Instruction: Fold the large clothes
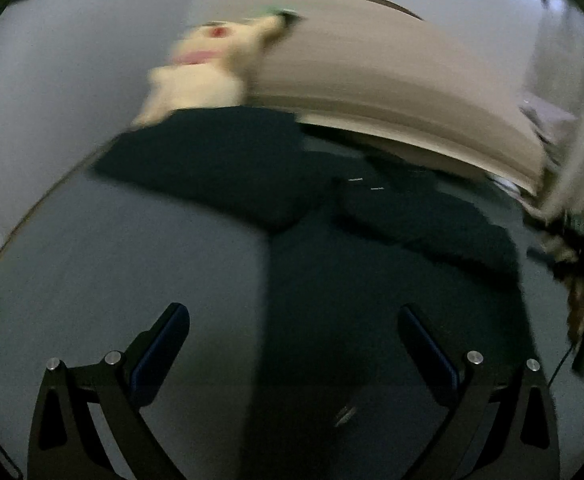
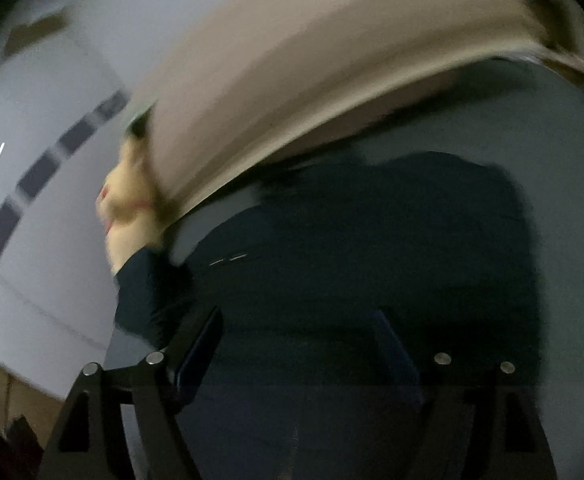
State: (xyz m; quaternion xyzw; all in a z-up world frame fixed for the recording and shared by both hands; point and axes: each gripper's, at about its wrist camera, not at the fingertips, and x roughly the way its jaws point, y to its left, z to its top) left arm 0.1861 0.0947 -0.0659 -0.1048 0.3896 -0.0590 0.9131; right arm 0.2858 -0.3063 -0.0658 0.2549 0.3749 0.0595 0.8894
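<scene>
A large dark garment (image 1: pixel 212 168) lies on a grey bed sheet (image 1: pixel 112 260), one bulky part at the left and a flatter part with small white marks (image 1: pixel 431 220) at the right. My left gripper (image 1: pixel 292 310) hangs above the sheet's near part, jaws wide apart with nothing between them. In the right wrist view the same dark garment (image 2: pixel 371 220) fills the middle. My right gripper (image 2: pixel 296 314) is over it with its jaws apart; I see no cloth pinched by the pads. Both views are blurred.
A beige padded headboard (image 1: pixel 391 80) runs along the far side of the bed (image 2: pixel 272 80). A cream plush toy (image 1: pixel 204 72) sits at its left end (image 2: pixel 132 208). A pale wall stands behind. A blurred patterned shape (image 1: pixel 571 264) is at the right edge.
</scene>
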